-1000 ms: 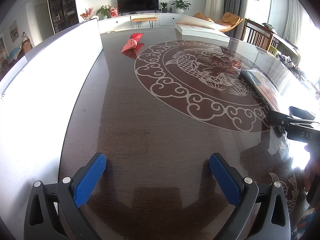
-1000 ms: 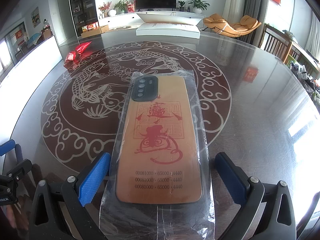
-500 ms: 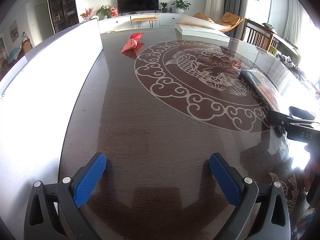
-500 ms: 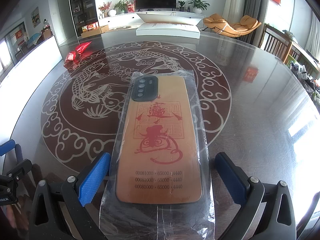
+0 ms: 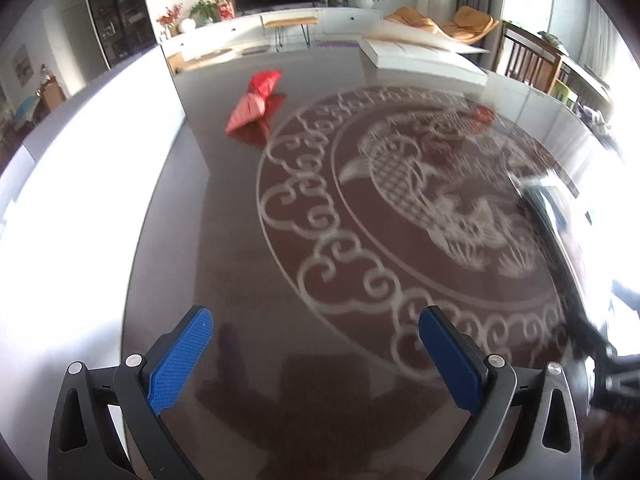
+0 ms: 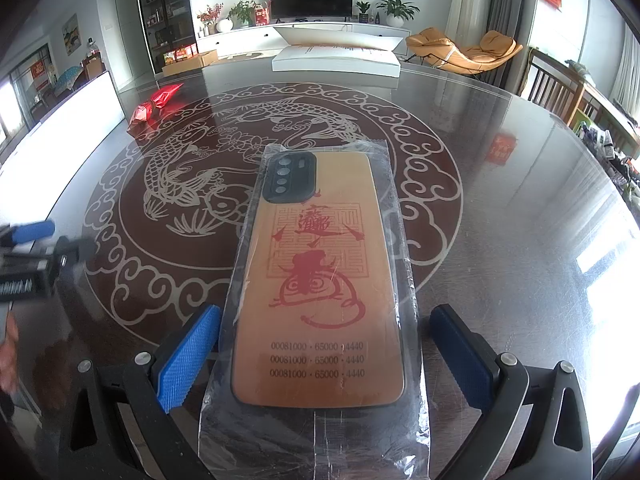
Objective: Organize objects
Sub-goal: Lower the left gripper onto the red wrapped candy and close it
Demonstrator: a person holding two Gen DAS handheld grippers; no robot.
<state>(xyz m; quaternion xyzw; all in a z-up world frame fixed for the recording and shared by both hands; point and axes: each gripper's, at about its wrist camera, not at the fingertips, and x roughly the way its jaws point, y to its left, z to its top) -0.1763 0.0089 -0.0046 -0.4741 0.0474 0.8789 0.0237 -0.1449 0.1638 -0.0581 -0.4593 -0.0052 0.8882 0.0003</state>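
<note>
R gripper (image 6: pixel 324 354) open, jaws either side of the wrapped phone case (image 6: pixel 320 280) lying flat on the table (image 6: pixel 500 240), not touching; wrap's near end cut off by frame. L gripper (image 5: pixel 316 354) open over bare tabletop. Left-wrist view blurred: case only a dark smear at right. Red packet (image 5: pixel 256 98) lies far off.

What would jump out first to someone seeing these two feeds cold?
In the right wrist view, the orange phone case in its clear plastic sleeve lies flat on the glossy table, between the open fingers of the right tool. Under it spreads the table's big fish-and-cloud medallion. In the left wrist view, the open left tool holds nothing, and a red packet lies far off near the white panel.
</note>
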